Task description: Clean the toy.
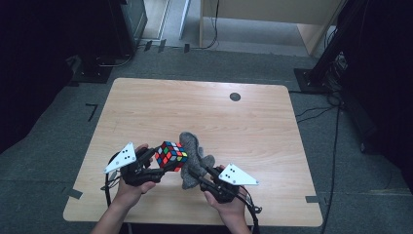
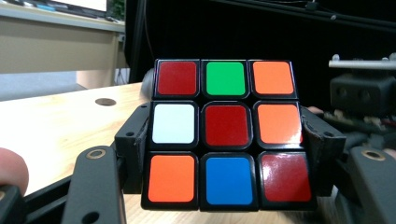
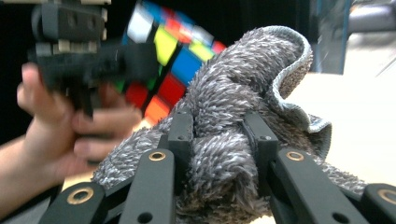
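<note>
While the left gripper (image 1: 157, 165) clamps a puzzle cube (image 1: 171, 155) above the table's (image 1: 146, 102) near edge, the right gripper (image 1: 199, 177), pinching a grey cloth (image 1: 194, 158), should wipe gently, cube kept steady.

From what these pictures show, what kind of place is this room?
Probably a lab or recording studio rather than a home: a bare light wooden table stands on grey carpet, black curtains hang at the sides, and loose black cables run across the floor.
</note>
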